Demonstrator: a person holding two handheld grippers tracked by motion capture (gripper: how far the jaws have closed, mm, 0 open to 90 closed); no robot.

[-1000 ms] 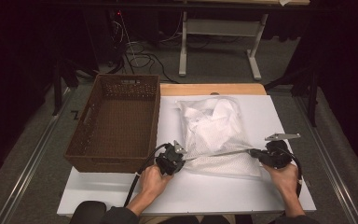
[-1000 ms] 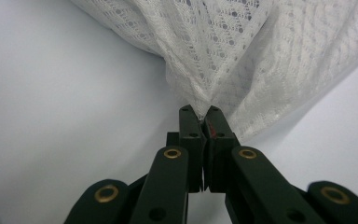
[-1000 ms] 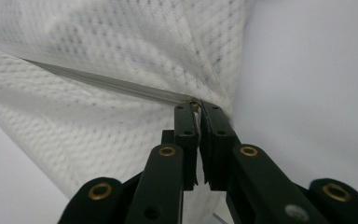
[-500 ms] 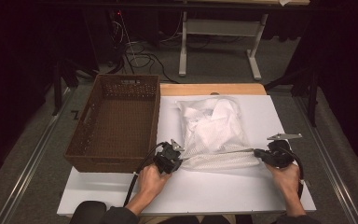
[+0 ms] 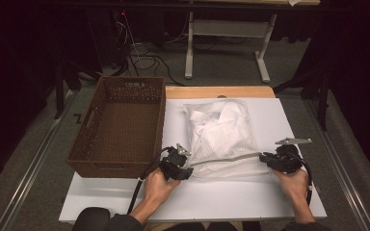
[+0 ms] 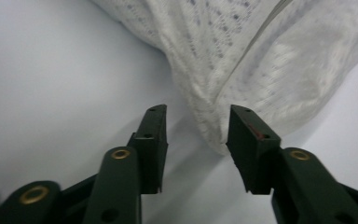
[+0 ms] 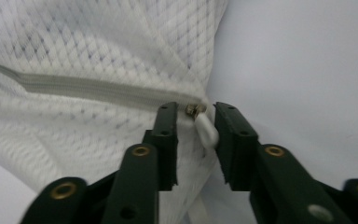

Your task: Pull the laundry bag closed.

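Close view along the right gripper [image 7: 195, 122], jaws just opened and standing apart. Between them, untouched, a white zipper pull [image 7: 206, 131] at the end of a closed zipper [image 7: 88, 89] crossing a white mesh bag [image 7: 93, 42]. Pale table surface [image 7: 303, 60] beside the bag.

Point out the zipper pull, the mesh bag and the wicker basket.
zipper pull [image 7: 206, 129]: right gripper view, on its white tab.
mesh bag [image 5: 224, 139]: high view, on its middle.
wicker basket [image 5: 116, 169]: high view, on its near wall.
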